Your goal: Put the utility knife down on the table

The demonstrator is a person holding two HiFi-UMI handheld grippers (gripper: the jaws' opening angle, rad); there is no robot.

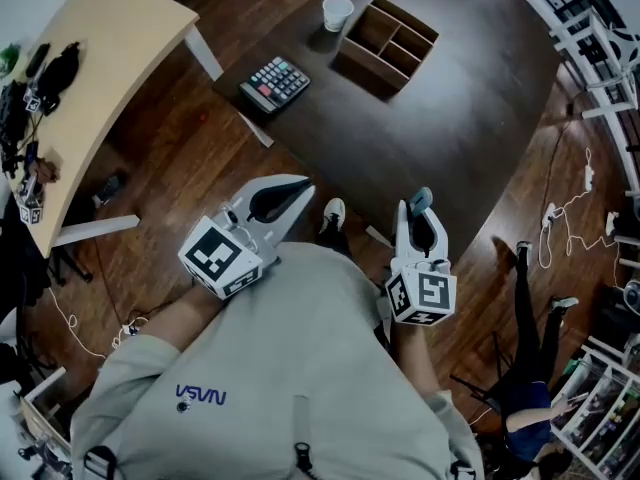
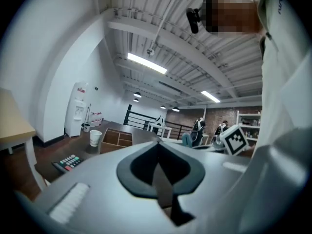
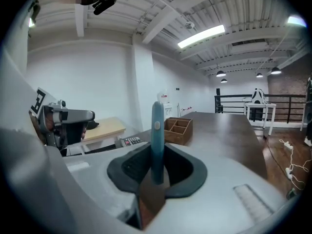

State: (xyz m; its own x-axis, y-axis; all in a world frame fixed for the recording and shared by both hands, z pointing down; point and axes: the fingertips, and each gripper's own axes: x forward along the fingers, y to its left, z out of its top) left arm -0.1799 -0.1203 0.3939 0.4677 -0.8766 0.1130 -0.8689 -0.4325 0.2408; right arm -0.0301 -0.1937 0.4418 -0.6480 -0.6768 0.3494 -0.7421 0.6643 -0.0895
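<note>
The slim blue-green utility knife (image 3: 157,130) is pinched upright in the right gripper (image 1: 418,208), at the near edge of the dark brown wooden table (image 1: 470,98) in the upper middle of the head view. It has not been set down, so lowering and releasing it are probably what is left. The left gripper (image 1: 300,186) has its jaws pressed together on nothing.

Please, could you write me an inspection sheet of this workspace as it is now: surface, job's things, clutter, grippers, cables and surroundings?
Surface: dark table in front of the person.
Job's things: blue utility knife, upright between the jaws of the right gripper, not yet on the table.
Clutter: calculator, paper cup and wooden compartment box on the table's far part.
Grippers: right gripper shut on the utility knife; left gripper shut, nothing in it.
Cables: white cables on the floor at the right.
Surroundings: light table with dark items at the left; railing beyond.
</note>
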